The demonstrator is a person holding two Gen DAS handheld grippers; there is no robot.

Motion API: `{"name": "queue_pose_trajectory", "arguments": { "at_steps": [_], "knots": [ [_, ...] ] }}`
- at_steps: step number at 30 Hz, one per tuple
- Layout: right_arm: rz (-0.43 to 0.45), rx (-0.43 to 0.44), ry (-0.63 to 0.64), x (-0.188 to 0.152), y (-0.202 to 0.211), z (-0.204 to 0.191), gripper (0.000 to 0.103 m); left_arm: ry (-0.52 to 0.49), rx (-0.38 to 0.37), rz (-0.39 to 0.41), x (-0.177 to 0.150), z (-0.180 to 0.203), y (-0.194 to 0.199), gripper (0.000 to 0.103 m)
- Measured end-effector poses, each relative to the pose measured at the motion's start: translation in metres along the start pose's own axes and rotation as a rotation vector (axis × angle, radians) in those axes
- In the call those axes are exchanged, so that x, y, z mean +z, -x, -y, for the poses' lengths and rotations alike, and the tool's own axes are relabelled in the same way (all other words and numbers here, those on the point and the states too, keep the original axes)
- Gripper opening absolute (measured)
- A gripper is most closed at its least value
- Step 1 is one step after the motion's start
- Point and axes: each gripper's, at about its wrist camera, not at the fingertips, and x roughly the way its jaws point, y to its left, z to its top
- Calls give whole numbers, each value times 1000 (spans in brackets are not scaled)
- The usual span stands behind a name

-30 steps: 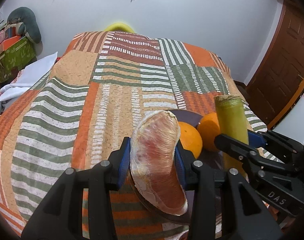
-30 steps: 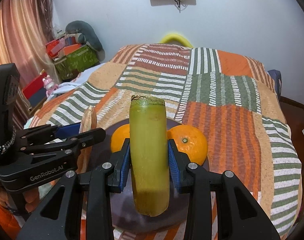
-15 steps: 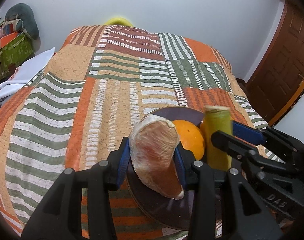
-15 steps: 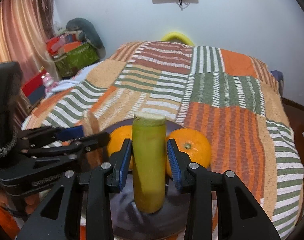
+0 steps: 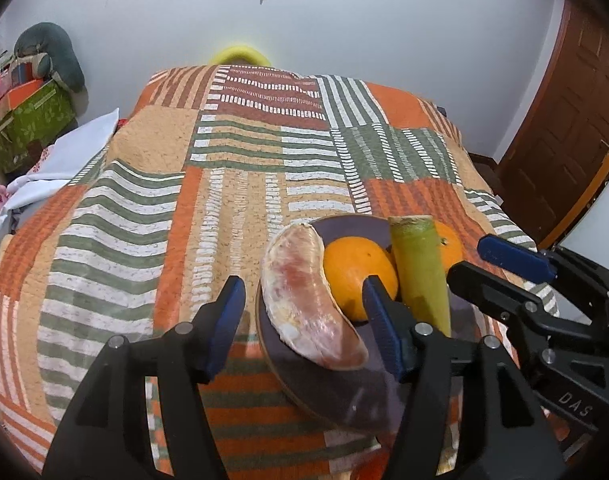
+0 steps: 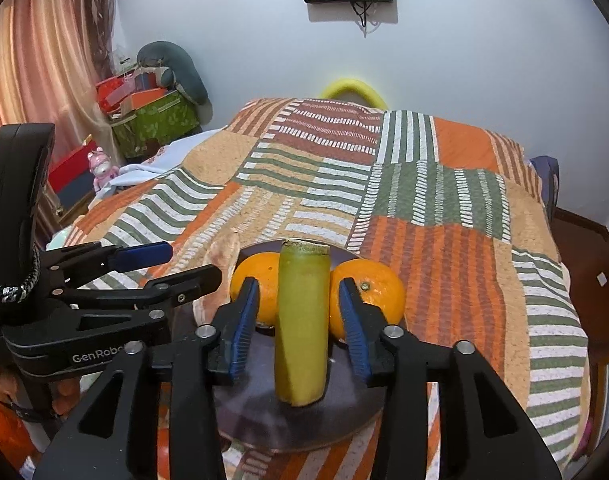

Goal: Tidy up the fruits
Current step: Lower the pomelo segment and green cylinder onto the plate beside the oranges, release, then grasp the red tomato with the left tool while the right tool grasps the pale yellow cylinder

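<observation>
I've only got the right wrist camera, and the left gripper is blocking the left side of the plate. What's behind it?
Observer: A peeled pomelo segment lies along the left edge of the plate, beside an orange.
Operator: Is the left gripper gripping it?
Observer: No. The left gripper is open, and its jaws are spread wider than the segment.

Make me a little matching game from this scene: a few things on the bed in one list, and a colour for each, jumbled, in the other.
Things:
1. pomelo segment
2. sugarcane piece
3. plate
4. oranges

Colours:
a. dark purple-grey
b. bright orange
c. pale pink
d. yellow-green

Pairs: 1-c, 2-d, 3-a, 4-b
</observation>
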Motion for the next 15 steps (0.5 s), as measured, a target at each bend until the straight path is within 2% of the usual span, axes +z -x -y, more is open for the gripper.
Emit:
{"name": "queue_pose_trajectory", "arguments": {
  "at_steps": [15],
  "knots": [
    [29,-27,-12,-18,68,-20,41,-46,26,57,-33,13,101,61]
  ]
}}
